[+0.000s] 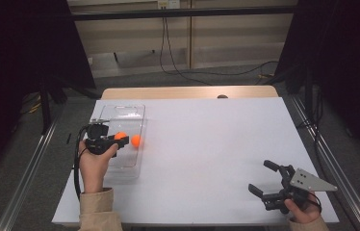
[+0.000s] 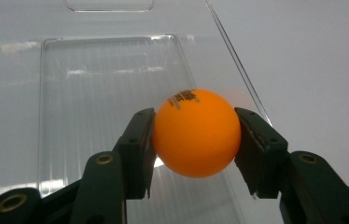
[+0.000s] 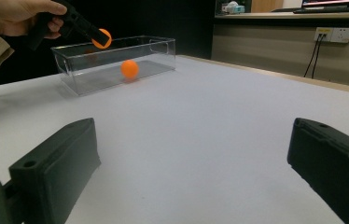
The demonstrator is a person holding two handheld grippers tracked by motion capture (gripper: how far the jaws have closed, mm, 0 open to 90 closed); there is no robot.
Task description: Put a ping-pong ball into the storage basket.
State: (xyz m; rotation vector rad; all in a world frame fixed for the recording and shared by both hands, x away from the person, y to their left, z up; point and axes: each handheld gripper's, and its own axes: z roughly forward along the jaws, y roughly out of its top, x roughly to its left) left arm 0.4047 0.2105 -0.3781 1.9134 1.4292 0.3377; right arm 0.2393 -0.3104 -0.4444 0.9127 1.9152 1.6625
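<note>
My left gripper [image 1: 119,139] is shut on an orange ping-pong ball [image 1: 120,135], holding it above the near part of a clear plastic box [image 1: 125,111]. In the left gripper view both pads press the ball [image 2: 196,133] from its sides, with the box floor [image 2: 98,93] below. A second orange ball [image 1: 135,140] lies inside the box by its right wall; the right gripper view shows that ball [image 3: 129,68] on the box floor. My right gripper [image 1: 259,175] rests near the table's front right corner, jaws wide apart with nothing between them.
A white sheet [image 1: 207,144] covers the table, whose wooden far edge [image 1: 187,91] shows behind it. Metal rails [image 1: 33,159] run along both sides. Cables [image 1: 178,67] lie on the floor beyond. The box stands near the left edge.
</note>
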